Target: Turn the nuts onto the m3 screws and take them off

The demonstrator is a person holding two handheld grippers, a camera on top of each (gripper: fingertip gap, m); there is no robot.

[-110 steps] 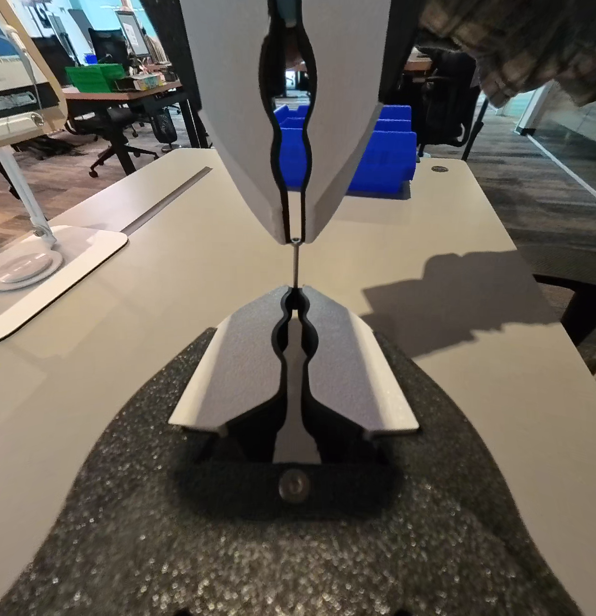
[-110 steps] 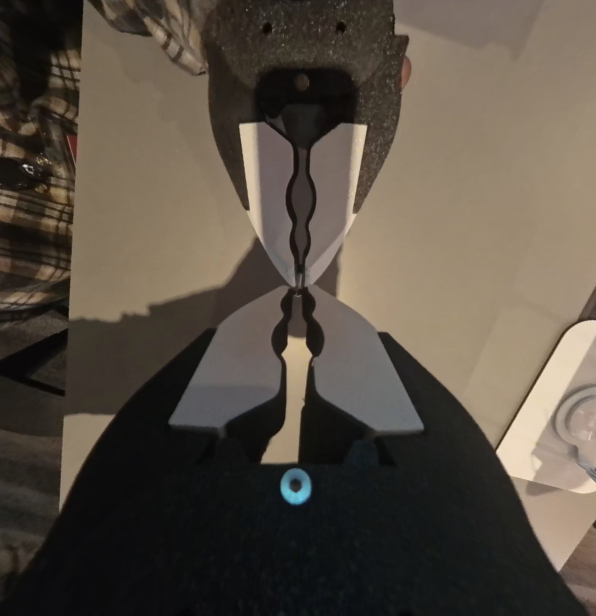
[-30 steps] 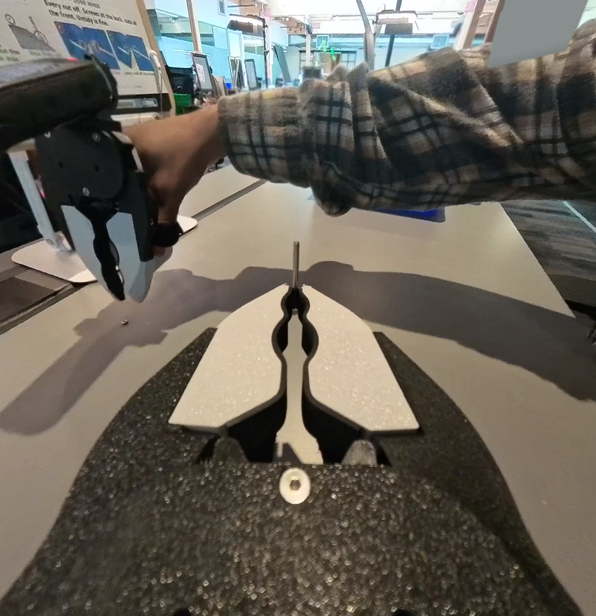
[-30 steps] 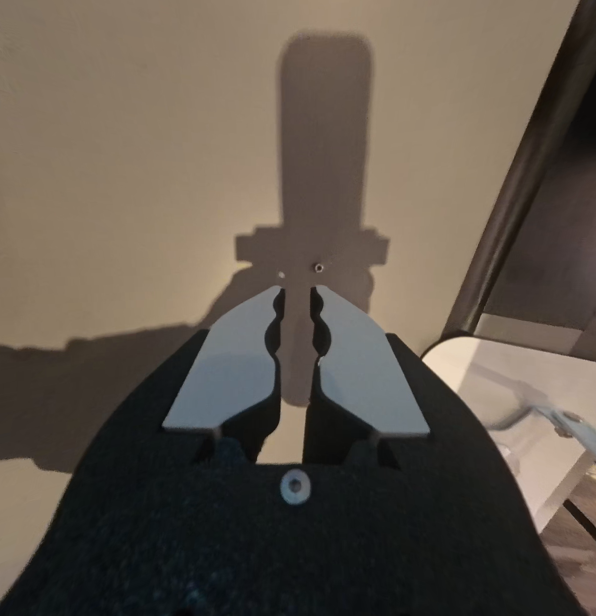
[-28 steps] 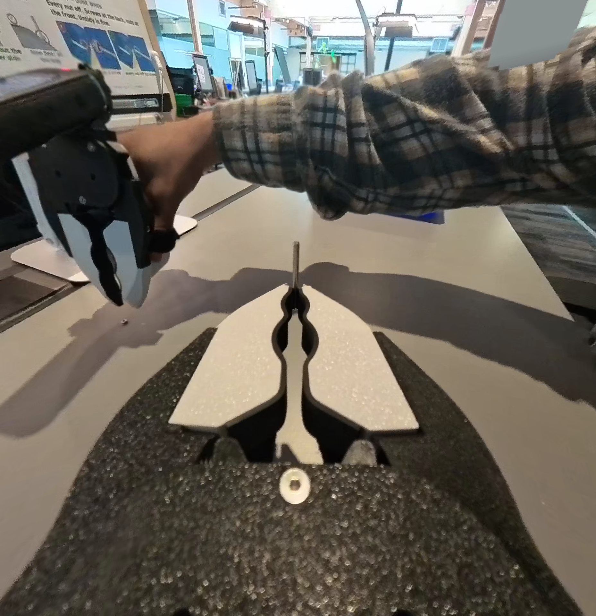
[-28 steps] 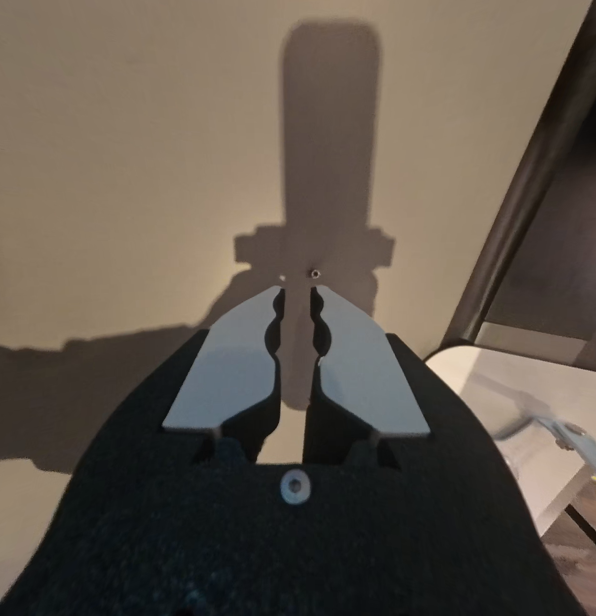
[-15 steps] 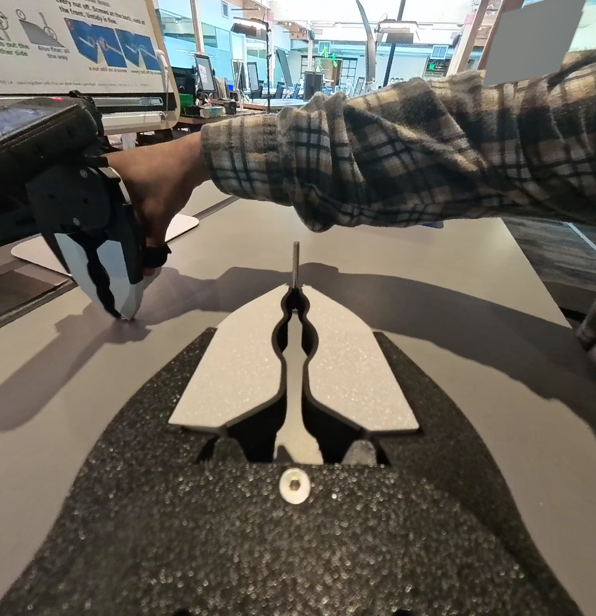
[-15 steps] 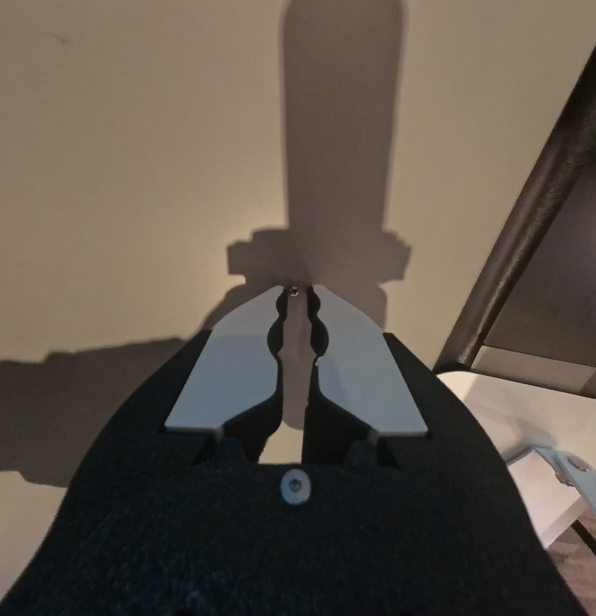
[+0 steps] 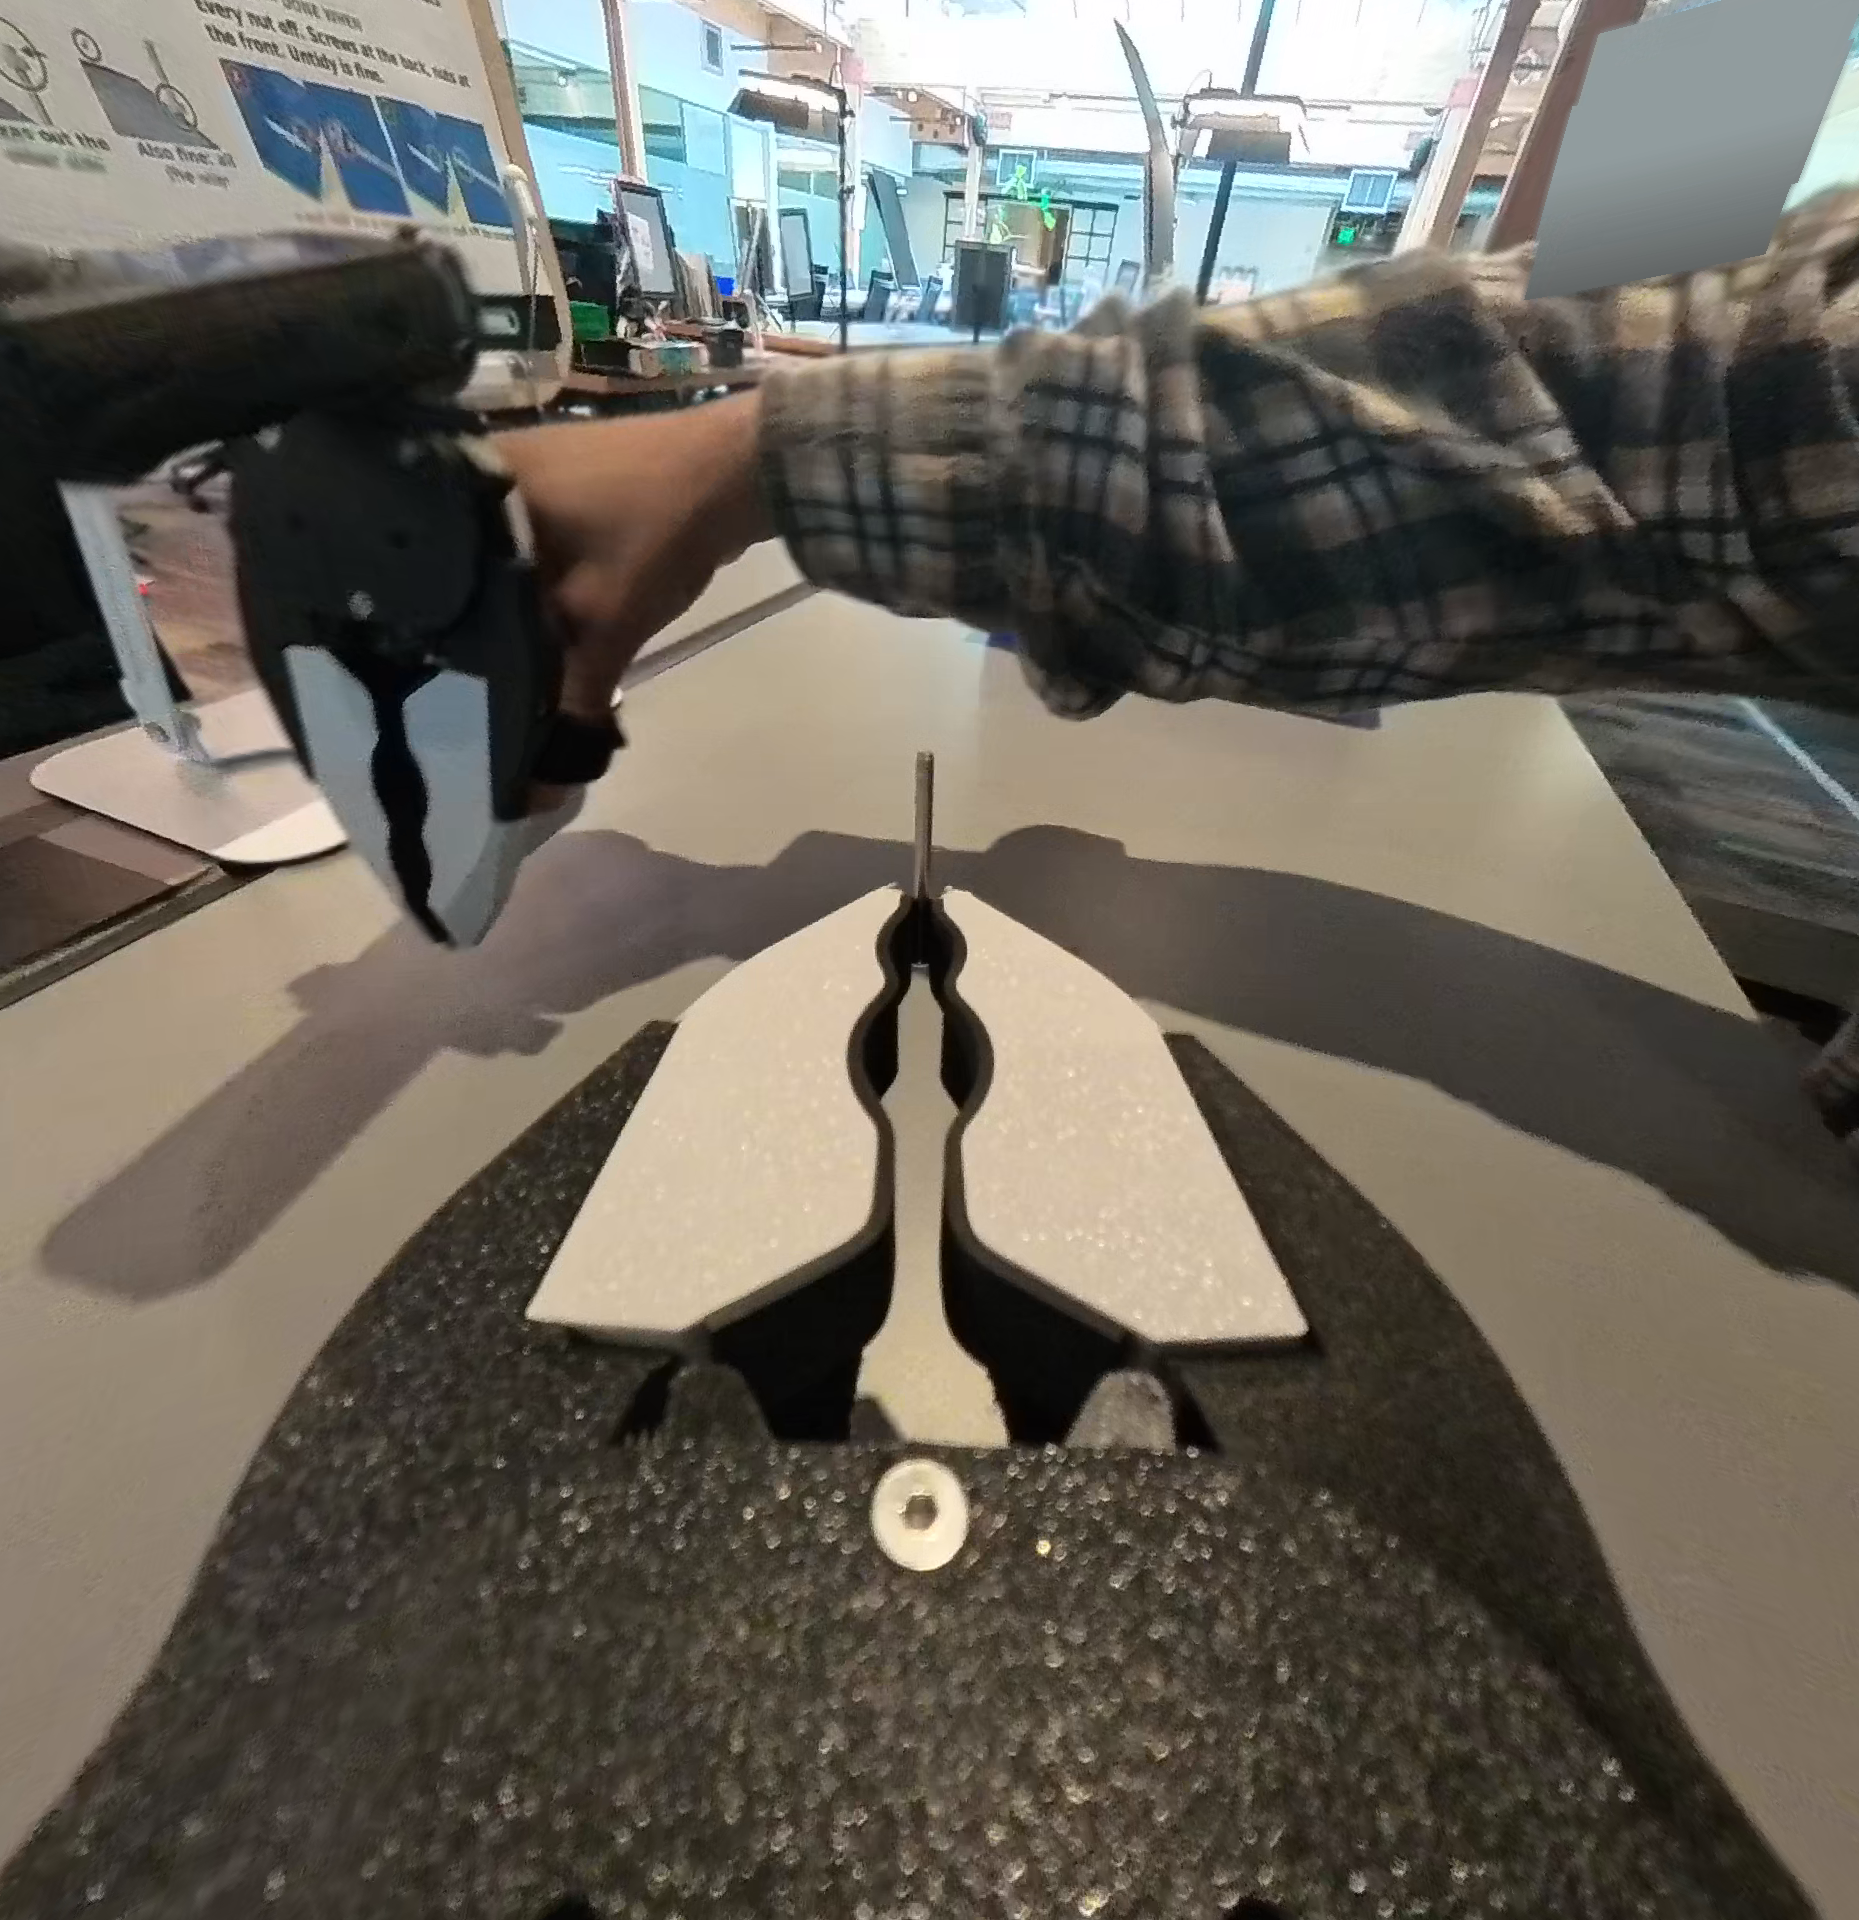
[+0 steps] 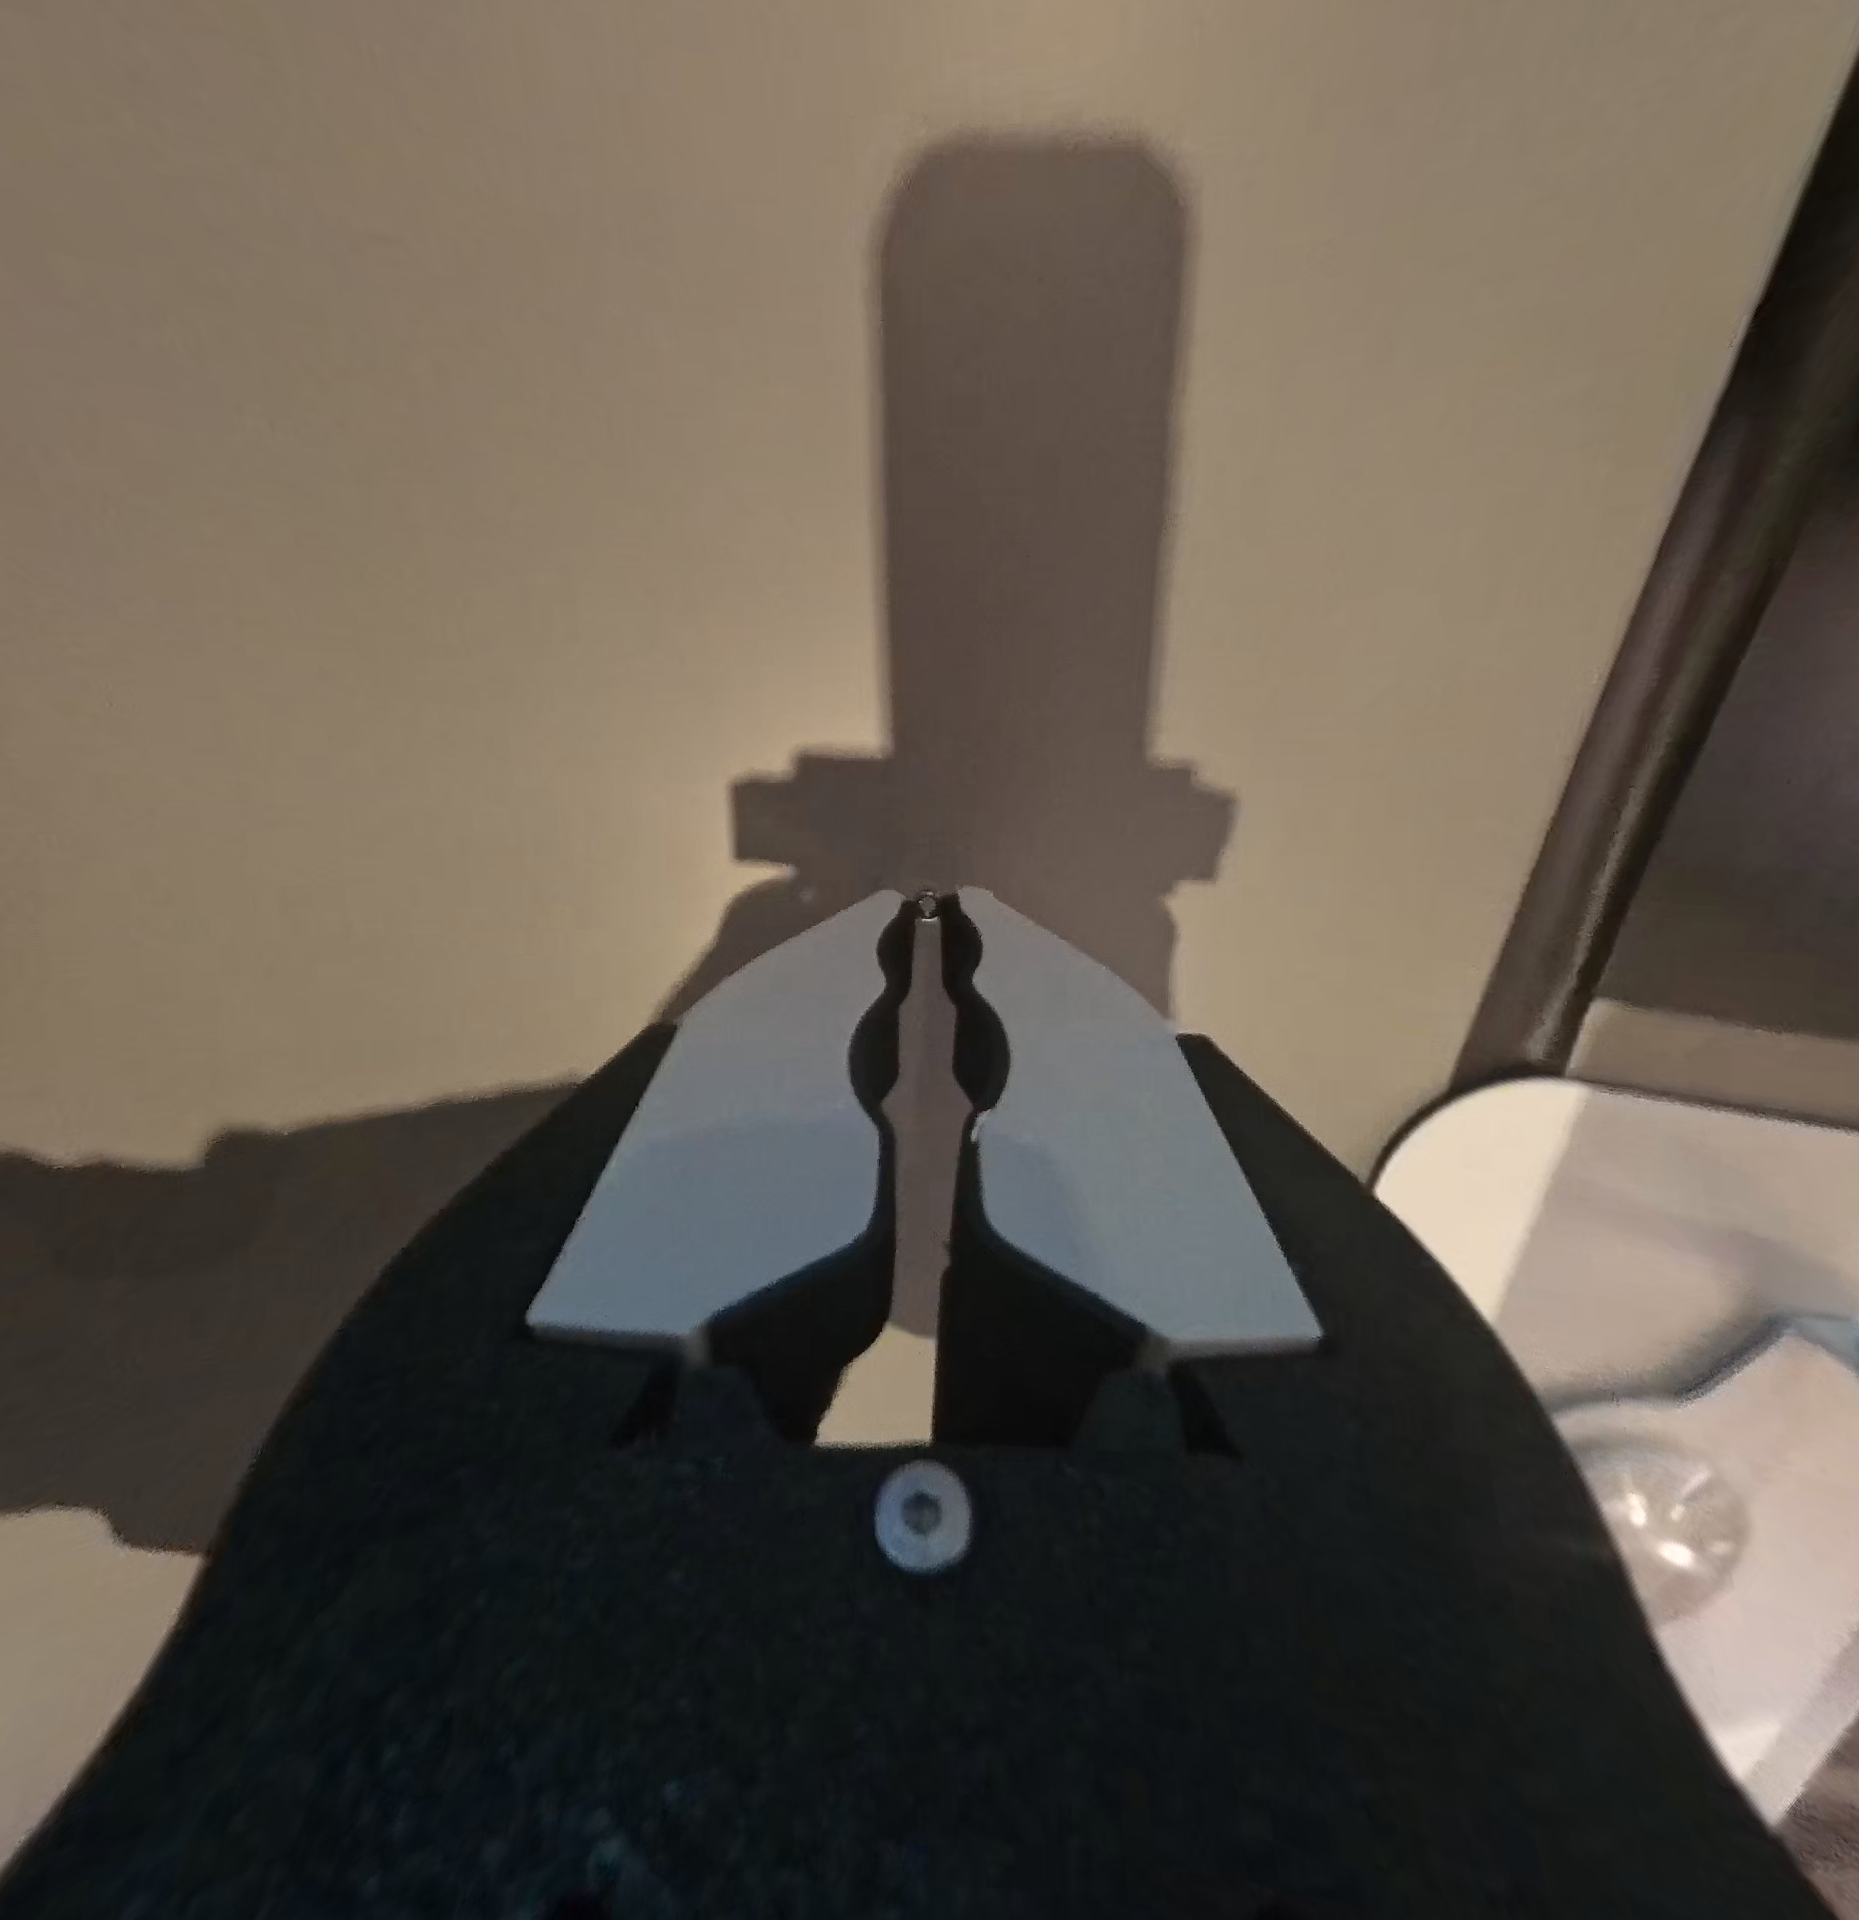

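- The left gripper (image 9: 921, 906), two pale grey fingers in a black foam-clad body, has its tips pinched together on the base of one thin grey metal m3 screw (image 9: 922, 821), which stands upright out of the tips above the table.
- The right gripper (image 10: 927, 902), of the same build, has its tips nearly together on one tiny dark ring-shaped nut (image 10: 926, 906), nipped right at the very end of the fingers; in the left wrist view this gripper (image 9: 442, 920) hangs point-down to the left of the screw and well apart from it, its tips raised just off the table.
- One pale beige flat tabletop (image 9: 1268, 831) lies under both grippers, crossed by their dark shadows.
- One plaid flannel sleeve (image 9: 1320, 488) reaches across the view; its hand (image 9: 613, 540) grips the right gripper's handle.
- One white printed instruction board (image 9: 229, 104) with blue diagrams stands at the far left; its writing is left unquoted.
- One white flat stand base (image 9: 177, 800) with a metal post sits at the table's left edge, also seen in the right wrist view (image 10: 1631, 1299).
- Count: two grippers, one screw, one nut.
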